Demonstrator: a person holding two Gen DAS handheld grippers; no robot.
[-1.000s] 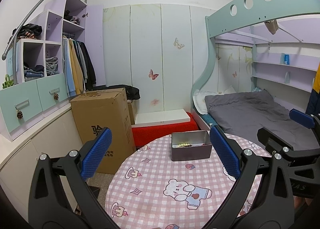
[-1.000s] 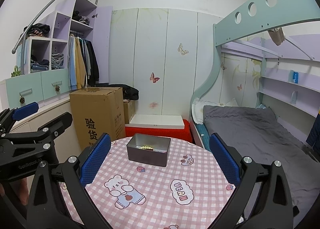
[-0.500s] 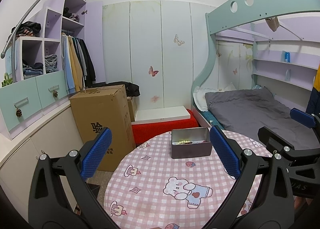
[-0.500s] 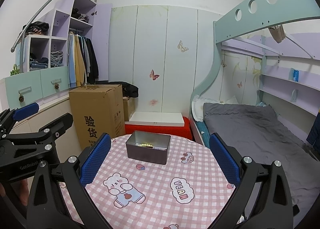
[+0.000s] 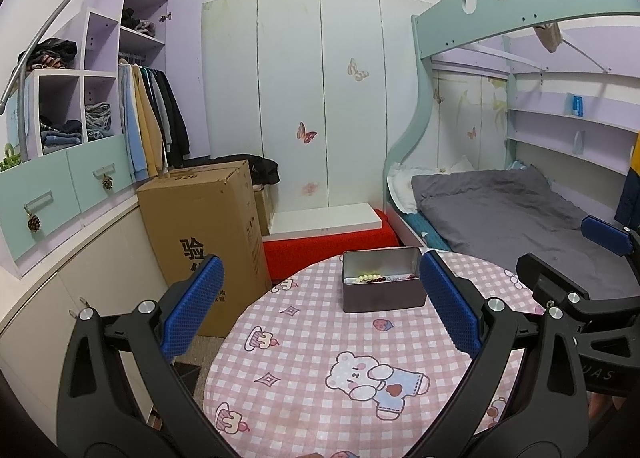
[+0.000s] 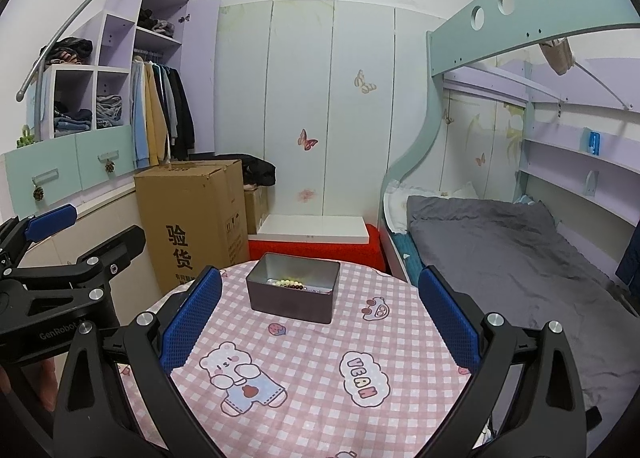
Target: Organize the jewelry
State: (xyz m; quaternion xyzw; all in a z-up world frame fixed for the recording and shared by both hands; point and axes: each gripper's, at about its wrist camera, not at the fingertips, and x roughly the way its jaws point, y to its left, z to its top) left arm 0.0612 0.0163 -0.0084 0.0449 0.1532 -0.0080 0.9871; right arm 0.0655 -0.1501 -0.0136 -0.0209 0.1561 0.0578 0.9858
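Mint-green and lilac furniture fills the room: a bunk bed (image 5: 500, 210) with a grey cover runs along the right, and a stepped shelf unit (image 5: 80, 106) with hanging clothes stands on the left. Pale wardrobe panels (image 5: 320, 106) with butterfly stickers close off the back wall. A tall brown cardboard box (image 5: 200, 226) stands on the floor just beside the near table, and a red low bench (image 5: 332, 246) with a white board on top lies behind the table.

Nearer the cameras sits the round table (image 5: 304, 370), covered in a pink checked cloth printed with bears and cupcakes. Both grippers hover above its near side, well apart from the tin. The left gripper (image 5: 320, 306) has its blue-padded fingers spread wide with nothing between them; the right gripper (image 6: 318, 314) is spread just as wide and is likewise empty. In the left wrist view the right gripper's black frame shows at the right edge, and in the right wrist view the left one shows at the left edge.

At the far side of the table stands a dark rectangular metal tin (image 6: 294, 286), its top uncovered. Inside it, against the wall nearest the cameras, lies a string of beads (image 6: 290, 283), pale green and cream at one end, dark at the other.
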